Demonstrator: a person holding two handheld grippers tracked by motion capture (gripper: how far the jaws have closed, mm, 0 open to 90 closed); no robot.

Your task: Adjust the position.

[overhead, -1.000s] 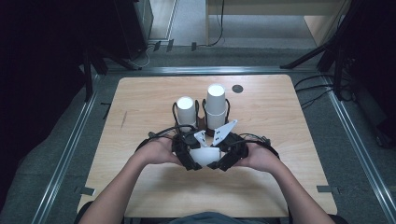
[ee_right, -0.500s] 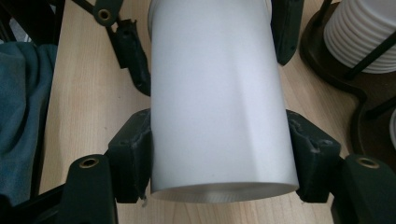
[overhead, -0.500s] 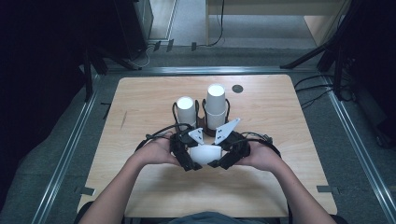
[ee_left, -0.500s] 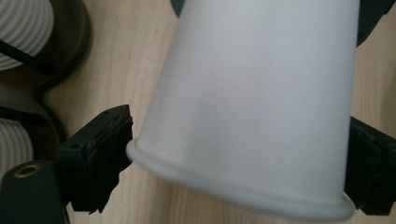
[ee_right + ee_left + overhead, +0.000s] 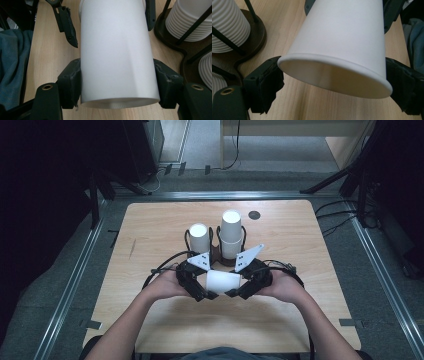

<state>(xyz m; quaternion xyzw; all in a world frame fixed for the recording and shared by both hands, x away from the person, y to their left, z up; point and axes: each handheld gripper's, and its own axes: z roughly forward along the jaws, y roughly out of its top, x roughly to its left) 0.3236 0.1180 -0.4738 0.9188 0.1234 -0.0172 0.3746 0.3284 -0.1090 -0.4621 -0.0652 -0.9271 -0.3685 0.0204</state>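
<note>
A white paper cup lies on its side just above the table, held from both ends. My left gripper is shut on its open rim end, and the left gripper view has that rim close up between my two pads. My right gripper is shut on the narrower base end. In the right gripper view the cup's wall runs away from me between that gripper's pads. Both hands are close together at the table's middle front.
Just behind the grippers a dark wire holder carries two upright stacks of white cups. A small black disc lies further back on the wooden table. Blue-grey clothing shows at the near edge.
The two grippers have drawn slightly apart, their grey plates spreading, with the cup still between them. The cup stacks have not moved.
</note>
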